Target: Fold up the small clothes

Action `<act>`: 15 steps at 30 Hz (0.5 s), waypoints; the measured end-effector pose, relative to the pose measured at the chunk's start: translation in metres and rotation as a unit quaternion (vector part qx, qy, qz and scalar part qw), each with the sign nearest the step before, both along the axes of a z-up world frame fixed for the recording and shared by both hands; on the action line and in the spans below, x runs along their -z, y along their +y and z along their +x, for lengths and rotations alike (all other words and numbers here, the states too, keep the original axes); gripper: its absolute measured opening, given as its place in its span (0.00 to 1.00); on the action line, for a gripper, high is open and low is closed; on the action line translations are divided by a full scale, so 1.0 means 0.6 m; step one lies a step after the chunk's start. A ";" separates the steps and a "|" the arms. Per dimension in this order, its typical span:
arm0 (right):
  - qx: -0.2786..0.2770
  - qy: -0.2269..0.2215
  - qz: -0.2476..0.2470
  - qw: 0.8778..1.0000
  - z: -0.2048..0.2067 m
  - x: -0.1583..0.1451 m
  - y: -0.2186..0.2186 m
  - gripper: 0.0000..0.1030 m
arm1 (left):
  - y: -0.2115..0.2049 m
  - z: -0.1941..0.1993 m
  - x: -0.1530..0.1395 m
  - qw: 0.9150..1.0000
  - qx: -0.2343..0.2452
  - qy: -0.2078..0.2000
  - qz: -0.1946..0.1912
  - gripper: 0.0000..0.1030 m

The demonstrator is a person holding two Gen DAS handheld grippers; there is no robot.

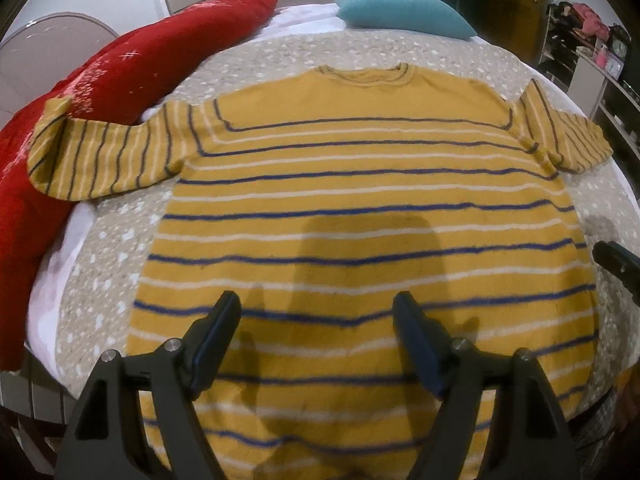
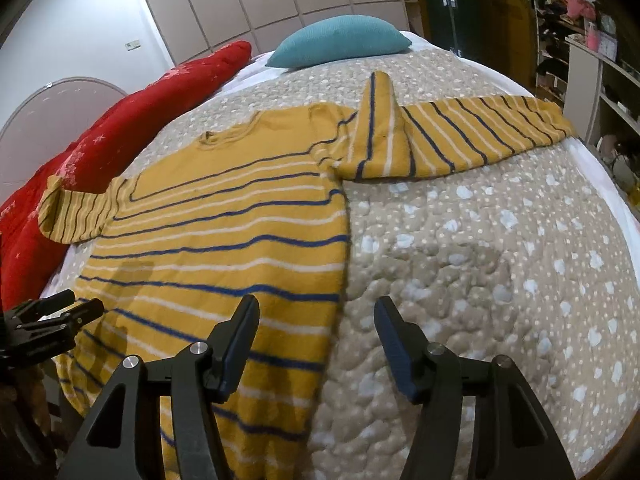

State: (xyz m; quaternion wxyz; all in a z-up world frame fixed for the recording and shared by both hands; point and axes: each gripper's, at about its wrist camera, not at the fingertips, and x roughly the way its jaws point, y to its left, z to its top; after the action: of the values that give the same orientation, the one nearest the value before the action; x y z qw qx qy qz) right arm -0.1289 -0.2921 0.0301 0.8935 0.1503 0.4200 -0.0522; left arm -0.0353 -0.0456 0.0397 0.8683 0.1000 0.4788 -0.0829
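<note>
The yellow striped sweater (image 1: 360, 216) lies spread flat on the bed (image 2: 480, 260), neckline toward twelve o'clock and hem toward six. No fold looks made yet on the body. The sleeve at nine o'clock (image 1: 100, 152) runs out onto the red blanket (image 1: 120, 72), its cuff turned up; the other sleeve (image 2: 460, 136) stretches toward three o'clock with a pinched ridge near the shoulder. A teal pillow (image 2: 340, 40) sits beyond the neckline.

The left gripper (image 1: 316, 320) hovers over the lower middle of the sweater, jaws wide and empty. The right gripper (image 2: 316, 320) hangs over the sweater's right side edge, which runs between its wide, empty jaws, with one finger over the knit and one over the quilt.

By my reading the task is barely begun: both sleeves need bringing in, then the body folded.
</note>
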 end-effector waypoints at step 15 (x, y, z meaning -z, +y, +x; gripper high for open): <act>0.016 -0.003 0.002 1.000 0.032 0.003 -0.042 0.65 | -0.026 0.050 0.032 1.000 -0.010 0.024 -0.004 0.76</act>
State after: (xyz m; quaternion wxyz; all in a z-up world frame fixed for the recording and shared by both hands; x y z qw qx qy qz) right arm -0.1095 -0.3175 0.0280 0.8932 0.1594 0.4153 -0.0651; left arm -0.0053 -0.0610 0.0202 0.8579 0.0895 0.4998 -0.0789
